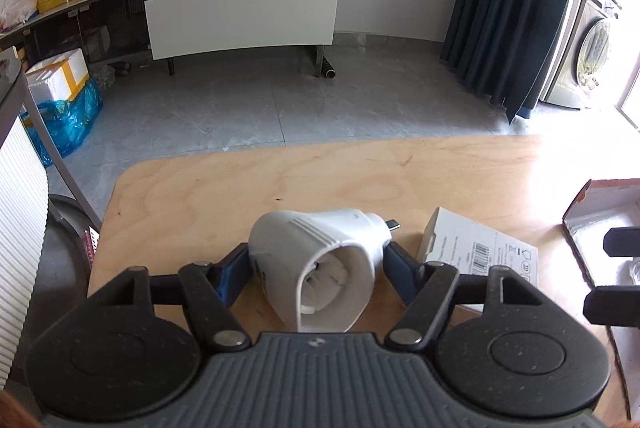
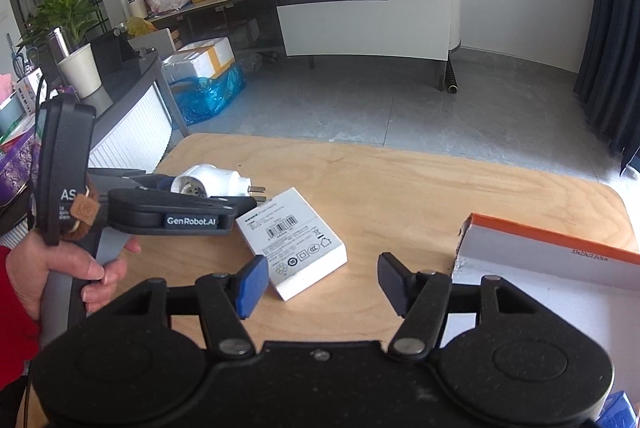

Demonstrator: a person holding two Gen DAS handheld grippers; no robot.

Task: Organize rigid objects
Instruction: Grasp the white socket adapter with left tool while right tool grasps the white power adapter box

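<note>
White plug (image 1: 320,260) lies low on the wooden desk (image 1: 360,172), pins pointing away, squeezed between the pads of the left hand-held gripper (image 1: 316,264), likely so it can go in the orange box (image 2: 552,256). The right hand-held gripper (image 2: 320,284) hangs wide apart, holding nothing, just by the white box (image 2: 292,240)

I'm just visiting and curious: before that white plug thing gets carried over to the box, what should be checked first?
1. Left gripper closed on the white plug adapter: ok.
2. Grip secure enough to lift: cannot tell.
3. Right gripper open and holding nothing: ok.
4. Orange-edged cardboard box open to receive: ok.
5. White product box lies between adapter and box; path over it: cannot tell.
6. Wooden table has room to move: ok.
</note>
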